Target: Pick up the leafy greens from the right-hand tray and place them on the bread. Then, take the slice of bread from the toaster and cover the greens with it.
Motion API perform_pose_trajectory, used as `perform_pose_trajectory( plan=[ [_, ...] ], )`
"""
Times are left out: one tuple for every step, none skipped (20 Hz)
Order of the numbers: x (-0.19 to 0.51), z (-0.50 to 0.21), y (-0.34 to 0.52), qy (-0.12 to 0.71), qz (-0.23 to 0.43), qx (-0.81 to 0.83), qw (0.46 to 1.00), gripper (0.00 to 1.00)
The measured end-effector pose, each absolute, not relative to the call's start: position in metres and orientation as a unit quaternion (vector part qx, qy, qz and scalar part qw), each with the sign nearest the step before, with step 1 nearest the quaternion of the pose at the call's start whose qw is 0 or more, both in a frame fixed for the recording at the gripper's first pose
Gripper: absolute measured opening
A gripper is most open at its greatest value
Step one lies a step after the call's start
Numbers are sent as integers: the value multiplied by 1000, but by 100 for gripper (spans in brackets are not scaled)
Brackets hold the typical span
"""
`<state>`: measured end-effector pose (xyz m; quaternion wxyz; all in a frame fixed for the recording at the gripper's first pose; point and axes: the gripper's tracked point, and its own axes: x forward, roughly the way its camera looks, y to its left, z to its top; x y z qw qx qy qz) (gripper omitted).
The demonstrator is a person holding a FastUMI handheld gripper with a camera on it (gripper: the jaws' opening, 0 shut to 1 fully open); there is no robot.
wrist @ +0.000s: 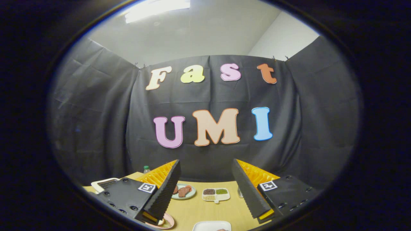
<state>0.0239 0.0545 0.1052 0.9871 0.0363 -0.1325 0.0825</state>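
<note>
Gripper (205, 189) fingers spread wide, holding nothing, above the wooden table (205, 208); white tray (212, 226) near, divided dish (216, 194) and plate (183, 191) beyond, toaster (104, 184) far left.

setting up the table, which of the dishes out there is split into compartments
The small white tray beyond the open gripper, seen between its fingers. It has sections with dark, green and pale fillings. The round plate beside it is undivided and holds brownish pieces.

No readable text; square coded marker (146, 187) on the tool (205, 187), fingers apart.
</note>
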Motion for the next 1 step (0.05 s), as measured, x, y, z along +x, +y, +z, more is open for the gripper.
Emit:
perform_pose_trajectory(
  plan=[
    [23, 105, 49, -133, 80, 39, 987, 100]
  ],
)
